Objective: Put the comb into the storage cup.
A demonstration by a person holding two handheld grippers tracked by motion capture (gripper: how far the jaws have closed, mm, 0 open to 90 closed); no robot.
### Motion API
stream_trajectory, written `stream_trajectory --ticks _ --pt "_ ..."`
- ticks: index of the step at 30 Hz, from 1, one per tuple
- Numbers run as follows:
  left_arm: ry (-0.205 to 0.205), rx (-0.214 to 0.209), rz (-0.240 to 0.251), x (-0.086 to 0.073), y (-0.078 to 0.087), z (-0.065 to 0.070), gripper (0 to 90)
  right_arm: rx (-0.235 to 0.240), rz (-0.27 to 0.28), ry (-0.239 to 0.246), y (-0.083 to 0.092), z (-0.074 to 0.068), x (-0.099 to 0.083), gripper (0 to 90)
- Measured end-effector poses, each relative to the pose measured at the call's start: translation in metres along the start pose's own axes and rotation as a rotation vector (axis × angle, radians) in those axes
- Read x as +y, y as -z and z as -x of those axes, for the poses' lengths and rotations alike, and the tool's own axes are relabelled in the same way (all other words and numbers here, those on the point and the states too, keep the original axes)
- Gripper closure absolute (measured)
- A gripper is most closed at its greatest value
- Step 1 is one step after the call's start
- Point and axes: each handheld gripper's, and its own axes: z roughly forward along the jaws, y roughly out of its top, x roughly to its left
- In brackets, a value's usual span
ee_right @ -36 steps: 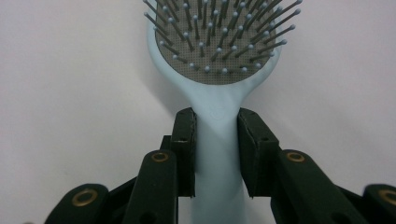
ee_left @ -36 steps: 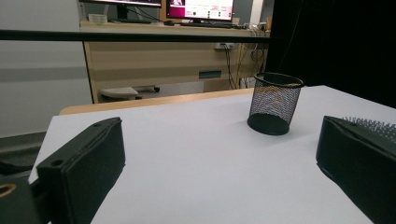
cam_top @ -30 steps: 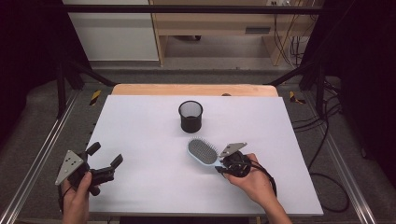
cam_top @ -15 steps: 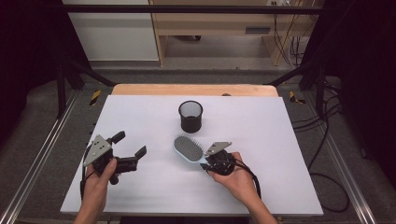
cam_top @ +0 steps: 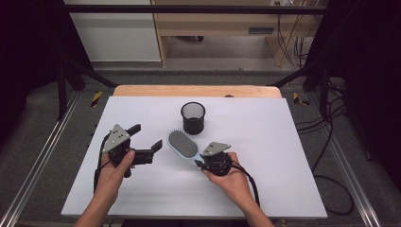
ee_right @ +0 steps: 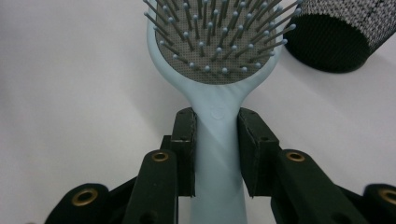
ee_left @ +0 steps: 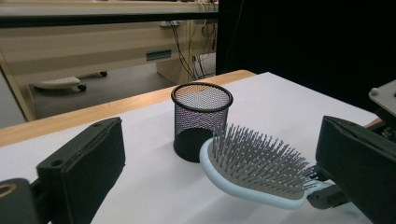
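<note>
hairbrush [cam_top: 183, 144] handle clamped in right gripper [cam_top: 206, 163] jaws beside mesh cup [cam_top: 193, 117]; left gripper [cam_top: 150, 142] jaws open.

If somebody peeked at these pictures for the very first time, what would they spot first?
Probably the light blue hairbrush with its spiky bristles facing up, in the middle of the white table. The right hand-held gripper pinches its handle. Just behind it stands a black mesh cup, and the left hand-held gripper waits with its jaws wide open beside the brush head.
</note>
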Motion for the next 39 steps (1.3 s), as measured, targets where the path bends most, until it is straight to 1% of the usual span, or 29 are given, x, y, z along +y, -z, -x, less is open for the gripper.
stream_trajectory --ticks 1,3,5,6,8,9,10,12,13,15,17,20,23,25,26,28,30,32,35,36,37,39 --pt "0.014 0.001 0.003 0.000 -0.001 0.000 1.7 0.000 0.000 0.000 0.000 0.000 0.000 69.8" --pt "0.040 0.001 0.009 0.001 -0.002 0.000 1.8 -0.004 0.025 0.002 0.001 -0.002 0.001 69.8" --pt "0.066 0.008 0.016 0.001 -0.002 0.000 1.9 -0.017 0.038 0.017 0.002 -0.006 0.003 69.8" --pt "0.088 -0.001 0.017 0.001 -0.003 0.001 2.0 -0.022 0.048 0.027 0.003 -0.007 0.004 69.8" --pt "0.102 0.000 0.016 0.001 -0.004 0.002 2.0 -0.036 0.060 0.033 0.004 -0.009 0.004 69.8" --pt "0.104 0.001 0.015 0.002 -0.004 0.004 2.1 -0.043 0.071 0.032 0.005 -0.010 0.004 69.8" --pt "0.100 0.000 0.014 0.003 -0.004 0.005 2.4 -0.050 0.092 0.020 0.008 -0.011 0.004 69.8" --pt "0.091 -0.003 0.023 0.005 -0.004 0.009 2.3 -0.057 0.101 0.022 0.009 -0.011 0.003 69.8" --pt "0.089 -0.005 0.026 0.006 -0.004 0.010 2.1 -0.073 0.117 0.012 0.011 -0.010 0.002 69.8" --pt "0.088 -0.004 0.031 0.008 -0.004 0.012 2.1 -0.080 0.126 0.009 0.011 -0.010 0.002 69.8" --pt "0.109 -0.025 0.037 0.009 -0.006 0.015 2.2 -0.093 0.145 0.001 0.014 -0.009 0.002 69.8" --pt "0.119 -0.038 0.041 0.012 -0.008 0.016 2.3 -0.109 0.172 -0.003 0.018 -0.008 0.002 69.9" --pt "0.131 -0.054 0.035 0.014 -0.012 0.018 2.4 -0.123 0.205 -0.015 0.021 -0.006 0.003 69.8" --pt "0.137 -0.069 0.030 0.013 -0.016 0.021 2.6 -0.135 0.235 -0.021 0.024 -0.004 0.003 69.8" --pt "0.140 -0.075 0.026 0.013 -0.018 0.023 2.6 -0.135 0.235 -0.021 0.024 -0.004 0.003 69.8" --pt "0.138 -0.087 0.016 0.011 -0.023 0.026 2.8 -0.149 0.253 -0.023 0.026 -0.003 0.003 69.8" --pt "0.153 -0.108 0.017 0.010 -0.029 0.030 3.1 -0.157 0.266 -0.028 0.028 -0.002 0.003 69.9" --pt "0.168 -0.121 0.018 0.011 -0.034 0.033 3.5 -0.163 0.276 -0.028 0.029 -0.001 0.002 69.9" --pt "0.173 -0.137 0.011 0.013 -0.043 0.038 4.0 -0.173 0.292 -0.029 0.031 0.000 0.002 69.9" --pt "0.179 -0.142 0.009 0.014 -0.046 0.039 4.9 -0.182 0.306 -0.021 0.033 -0.001 0.003 69.8" --pt "0.184 -0.150 0.006 0.015 -0.049 0.040 4.9 -0.182 0.306 -0.021 0.033 -0.001 0.003 69.8" --pt "0.180 -0.159 0.002 0.018 -0.055 0.042 5.5 -0.186 0.316 -0.020 0.035 -0.001 0.004 69.9"
